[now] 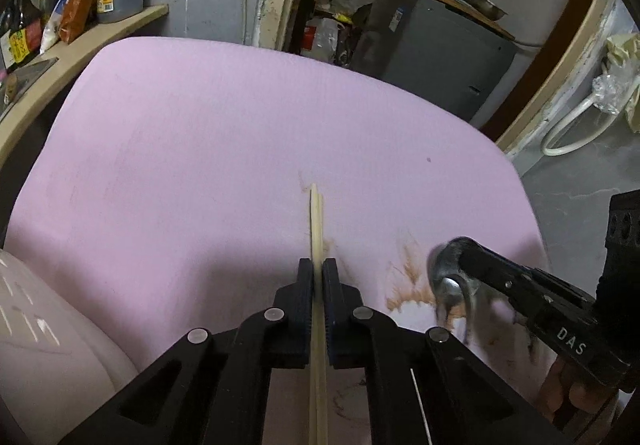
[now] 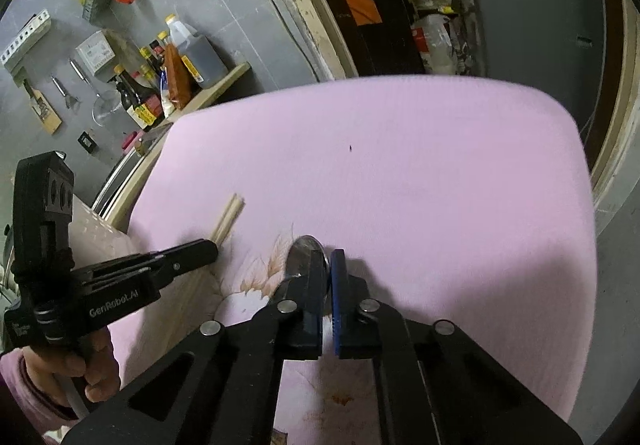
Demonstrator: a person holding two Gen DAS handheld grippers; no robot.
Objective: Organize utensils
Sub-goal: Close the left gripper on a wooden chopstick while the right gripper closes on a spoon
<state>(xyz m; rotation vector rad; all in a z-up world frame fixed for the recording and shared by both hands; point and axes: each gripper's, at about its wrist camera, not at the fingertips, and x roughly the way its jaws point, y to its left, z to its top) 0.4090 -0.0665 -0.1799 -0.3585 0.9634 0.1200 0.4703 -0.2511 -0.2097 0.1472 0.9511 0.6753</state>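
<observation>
Two items held over the pink-covered bench (image 1: 200, 133): chopsticks (image 1: 317, 221) clamped in my left gripper (image 1: 318, 269), metal spoon (image 2: 305, 249) pinched in my right gripper (image 2: 329, 261).

The left gripper (image 1: 318, 269) points toward the far side, its fingers (image 1: 304, 285) pressed together on a pair of chopsticks (image 1: 317, 221). To its right, the right gripper (image 2: 329, 265) is also clamped, pinching a metal spoon (image 2: 306, 247). A hand (image 2: 80, 369) grips the left gripper's handle.
</observation>
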